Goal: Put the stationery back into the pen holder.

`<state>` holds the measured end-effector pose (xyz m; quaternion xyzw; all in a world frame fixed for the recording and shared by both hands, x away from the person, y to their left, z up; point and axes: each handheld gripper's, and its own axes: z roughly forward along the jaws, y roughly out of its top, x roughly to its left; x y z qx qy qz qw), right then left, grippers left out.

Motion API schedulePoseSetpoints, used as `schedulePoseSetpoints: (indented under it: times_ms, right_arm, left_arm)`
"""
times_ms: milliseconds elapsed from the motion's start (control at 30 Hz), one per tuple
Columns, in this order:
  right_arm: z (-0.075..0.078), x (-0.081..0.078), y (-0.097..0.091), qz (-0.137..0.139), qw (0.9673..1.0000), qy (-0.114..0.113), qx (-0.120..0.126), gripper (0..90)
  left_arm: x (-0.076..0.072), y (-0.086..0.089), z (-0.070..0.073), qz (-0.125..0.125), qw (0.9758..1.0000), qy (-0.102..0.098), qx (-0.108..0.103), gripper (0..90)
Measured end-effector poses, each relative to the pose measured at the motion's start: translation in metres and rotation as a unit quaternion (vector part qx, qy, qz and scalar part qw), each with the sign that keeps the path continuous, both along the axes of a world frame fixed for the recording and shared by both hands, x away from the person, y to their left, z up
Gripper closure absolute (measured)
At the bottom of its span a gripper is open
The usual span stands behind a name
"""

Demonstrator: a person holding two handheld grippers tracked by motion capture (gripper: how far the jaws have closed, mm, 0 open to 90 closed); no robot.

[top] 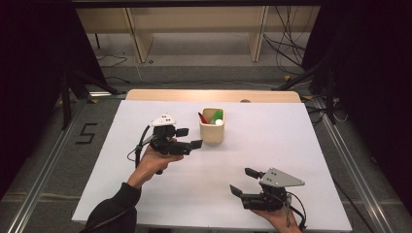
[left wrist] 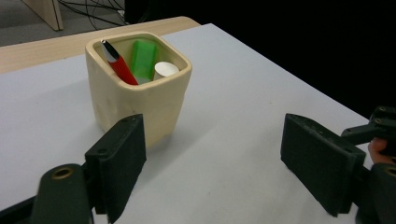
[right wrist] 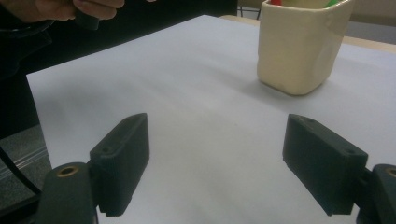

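My left gripper (top: 189,138) has its fingers (left wrist: 120,161) spread wide and empty, just left of the cream cup (top: 212,125). My right gripper (top: 244,181) is spread empty too, fingers (right wrist: 122,156) over bare white tabletop (top: 272,141) at the near right, well apart from the cup. In the cup I see a red pen (left wrist: 119,64), a green block (left wrist: 143,58) and a white cylinder (left wrist: 166,69).

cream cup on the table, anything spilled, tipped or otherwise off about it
Nothing stands out. The cream cup stands upright on the white table, with the red pen, green block and white cylinder inside.
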<state>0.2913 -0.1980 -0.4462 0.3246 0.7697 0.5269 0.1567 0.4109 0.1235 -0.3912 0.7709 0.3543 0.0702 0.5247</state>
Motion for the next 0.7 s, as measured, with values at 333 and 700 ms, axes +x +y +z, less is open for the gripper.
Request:
schedulePoseSetpoints:
  times_ms: [333,700]
  right_arm:
    - [0.0,0.0,-0.001,0.001,1.0,-0.002,0.001,23.8]
    - [0.001,0.0,-0.001,0.0,1.0,-0.003,0.001,23.8]
  left_arm:
    - [-0.015,0.011,-0.01,-0.002,0.9999,-0.011,0.004,19.6]
    - [-0.032,0.015,-0.017,-0.014,0.9995,-0.029,-0.005,18.3]
